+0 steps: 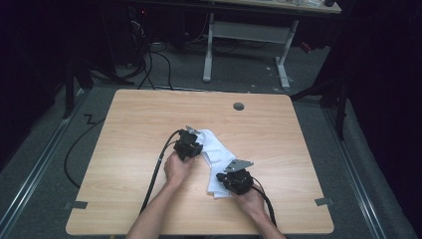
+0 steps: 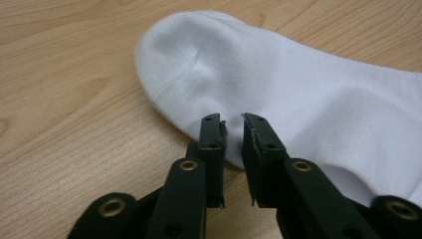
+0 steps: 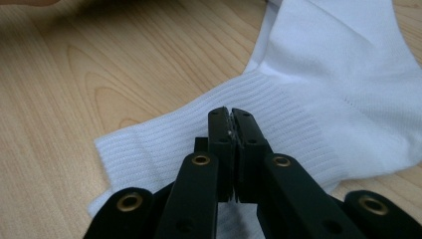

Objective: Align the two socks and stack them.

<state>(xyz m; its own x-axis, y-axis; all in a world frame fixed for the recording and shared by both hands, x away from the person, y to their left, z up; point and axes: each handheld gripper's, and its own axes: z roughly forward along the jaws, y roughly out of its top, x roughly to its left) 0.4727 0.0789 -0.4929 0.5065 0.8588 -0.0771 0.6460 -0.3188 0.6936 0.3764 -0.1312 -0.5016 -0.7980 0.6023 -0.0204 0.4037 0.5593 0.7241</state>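
**Both tongs at the sock**

On the desk (image 1: 149,119), mid-surface, lies a white sock (image 1: 215,149). My right tongs (image 3: 231,115) are pinched together on its ribbed cuff. My left tongs (image 2: 233,121) stand slightly apart at its toe end, fabric between them.

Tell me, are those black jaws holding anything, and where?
The right gripper is pinched shut on the white sock at its ribbed cuff. The left gripper stands at the sock's toe end, jaws slightly apart; a grip there cannot be told.
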